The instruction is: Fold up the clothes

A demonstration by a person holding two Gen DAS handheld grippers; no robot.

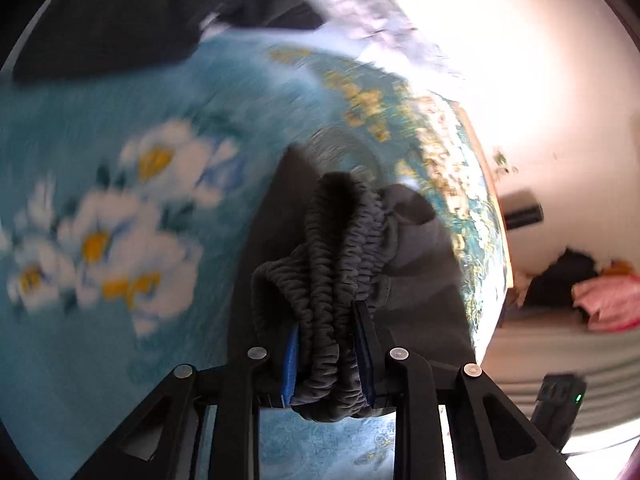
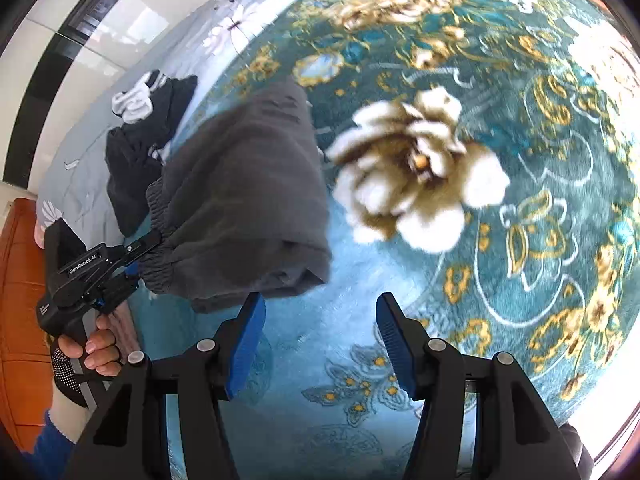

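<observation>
Elastic waistband (image 1: 340,280), dark grey and bunched into ridges, sits pinched between the blue pads of the left tongs (image 1: 328,344), which are clenched on it; the rest of the grey sweatpants (image 1: 420,248) falls away beyond the pads. Seen from the right wrist, the same left tongs (image 2: 138,258) grip the gathered waist at the garment's left edge, held by the person's left hand (image 2: 94,350), and the grey sweatpants (image 2: 244,200) hang folded over themselves above the teal floral blanket (image 2: 520,160), their lower fold near the right tongs' left pad. Those right tongs (image 2: 320,336) are released, their blue pads spread wide with only blanket between them. Farther out on the blanket lies a large white-and-brown flower print (image 2: 416,168), just right of the hanging cloth. Beyond the sweatpants, on a pale grey sheet (image 2: 76,168), rests a black garment (image 2: 140,152) with a white piece (image 2: 134,100) on top of it. From the left wrist, a pink cloth (image 1: 608,296) and dark items lie far off to the right, blurred.
</observation>
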